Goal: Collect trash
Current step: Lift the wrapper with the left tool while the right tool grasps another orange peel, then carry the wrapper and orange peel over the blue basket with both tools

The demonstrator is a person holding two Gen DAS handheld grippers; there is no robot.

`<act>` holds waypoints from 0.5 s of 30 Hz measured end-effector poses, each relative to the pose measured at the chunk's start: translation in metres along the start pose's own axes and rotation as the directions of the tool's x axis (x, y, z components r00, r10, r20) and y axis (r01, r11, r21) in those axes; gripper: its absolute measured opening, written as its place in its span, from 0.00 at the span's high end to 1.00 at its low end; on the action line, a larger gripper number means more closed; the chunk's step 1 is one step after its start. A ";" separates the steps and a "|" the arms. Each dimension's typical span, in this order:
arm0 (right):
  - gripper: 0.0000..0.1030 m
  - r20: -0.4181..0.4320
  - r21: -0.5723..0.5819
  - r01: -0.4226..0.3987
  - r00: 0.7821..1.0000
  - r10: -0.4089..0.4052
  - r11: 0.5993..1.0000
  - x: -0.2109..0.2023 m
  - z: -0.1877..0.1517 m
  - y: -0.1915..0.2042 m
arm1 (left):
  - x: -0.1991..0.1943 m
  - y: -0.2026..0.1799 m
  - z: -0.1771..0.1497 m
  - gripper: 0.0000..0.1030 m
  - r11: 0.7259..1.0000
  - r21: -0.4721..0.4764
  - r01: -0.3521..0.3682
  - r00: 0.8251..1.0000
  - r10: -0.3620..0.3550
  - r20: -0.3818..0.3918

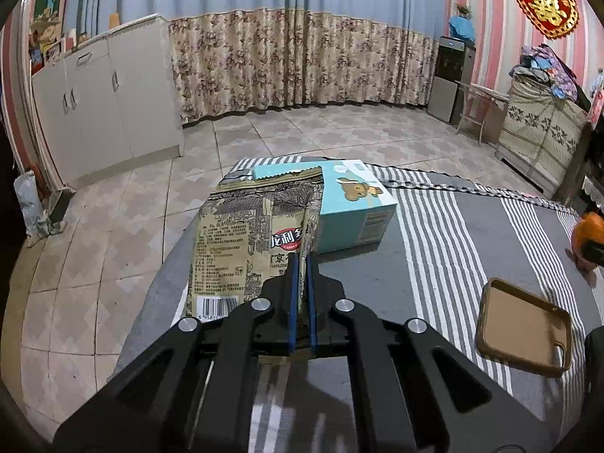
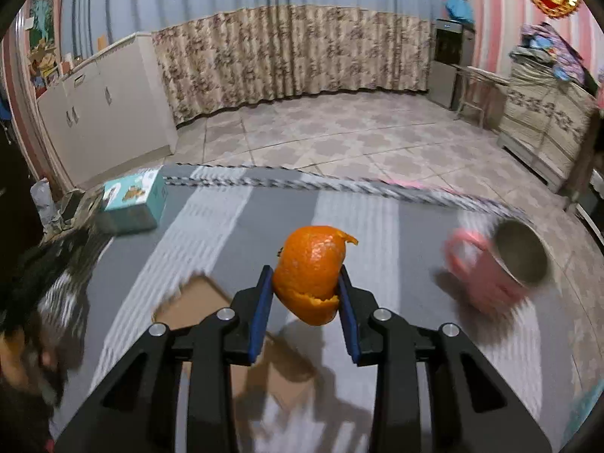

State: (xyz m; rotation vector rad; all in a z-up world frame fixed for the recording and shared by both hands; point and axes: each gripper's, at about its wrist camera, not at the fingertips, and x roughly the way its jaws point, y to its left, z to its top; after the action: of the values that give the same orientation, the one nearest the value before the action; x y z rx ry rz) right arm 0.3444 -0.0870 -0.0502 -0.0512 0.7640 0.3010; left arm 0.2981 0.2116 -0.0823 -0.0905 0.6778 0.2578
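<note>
My left gripper (image 1: 302, 260) is shut on a tan printed snack wrapper (image 1: 249, 241), holding it up over the left edge of the striped table (image 1: 453, 234). My right gripper (image 2: 306, 275) is shut on a piece of orange peel (image 2: 311, 271) and holds it above the grey striped cloth (image 2: 226, 234). The peel and right gripper show as an orange blur at the right edge of the left wrist view (image 1: 587, 238).
A light blue tissue box (image 1: 355, 207) sits behind the wrapper; it also shows in the right wrist view (image 2: 134, 198). A brown phone case (image 1: 524, 326) lies on the cloth. A pink mug (image 2: 498, 264) lies on its side at right. Tiled floor and cabinets lie beyond.
</note>
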 end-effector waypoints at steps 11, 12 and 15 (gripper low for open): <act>0.67 0.045 0.083 0.162 0.985 -0.166 0.983 -0.117 -0.084 -0.114 | -0.047 -0.050 0.008 0.97 0.993 0.114 0.020 0.999 -0.023 0.031; 0.67 0.049 0.102 0.170 0.983 -0.176 0.980 -0.126 -0.090 -0.127 | -0.057 -0.059 0.008 0.97 0.991 0.130 0.029 0.999 -0.034 0.037; 0.67 0.064 0.154 0.212 0.973 -0.223 0.965 -0.152 -0.109 -0.164 | -0.084 -0.084 0.008 0.97 0.985 0.163 0.061 0.996 -0.071 0.059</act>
State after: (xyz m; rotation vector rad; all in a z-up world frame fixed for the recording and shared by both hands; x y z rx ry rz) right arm 0.2140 -0.2988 -0.0348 0.0155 0.6910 0.0369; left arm 0.2625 0.1145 -0.0229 0.0503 0.6282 0.1407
